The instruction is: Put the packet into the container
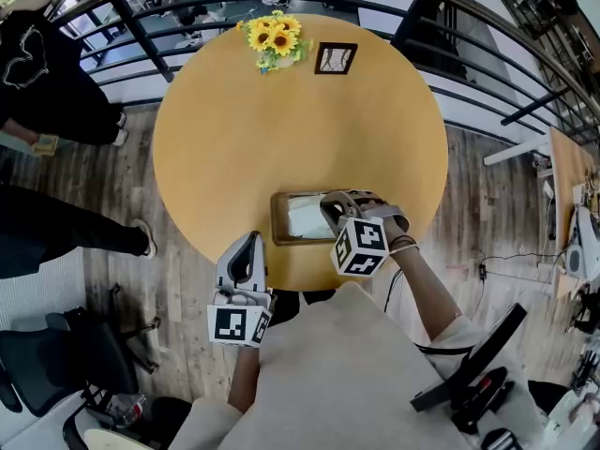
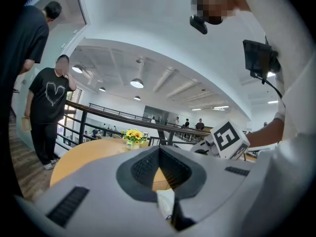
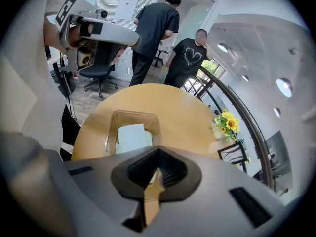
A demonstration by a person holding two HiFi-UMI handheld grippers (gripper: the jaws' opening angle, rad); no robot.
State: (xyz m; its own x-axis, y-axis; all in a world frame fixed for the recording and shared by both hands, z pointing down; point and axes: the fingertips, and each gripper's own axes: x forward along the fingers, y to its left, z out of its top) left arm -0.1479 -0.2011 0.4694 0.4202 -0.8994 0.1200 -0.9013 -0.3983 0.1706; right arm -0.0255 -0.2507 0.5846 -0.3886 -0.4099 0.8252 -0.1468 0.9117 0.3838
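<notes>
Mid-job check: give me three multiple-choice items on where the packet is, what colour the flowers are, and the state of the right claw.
1. Where is the white packet?
A) inside the container
B) beside the picture frame
C) on the floor

2. What colour are the sunflowers?
A) red
B) yellow
C) white

3. How is the right claw?
A) wide open
B) shut on the packet
C) shut and empty

Answers:
1 A, the packet lies within the container's walls.
2 B, yellow petals show in the head view.
3 C, its jaws meet with nothing between them.
</notes>
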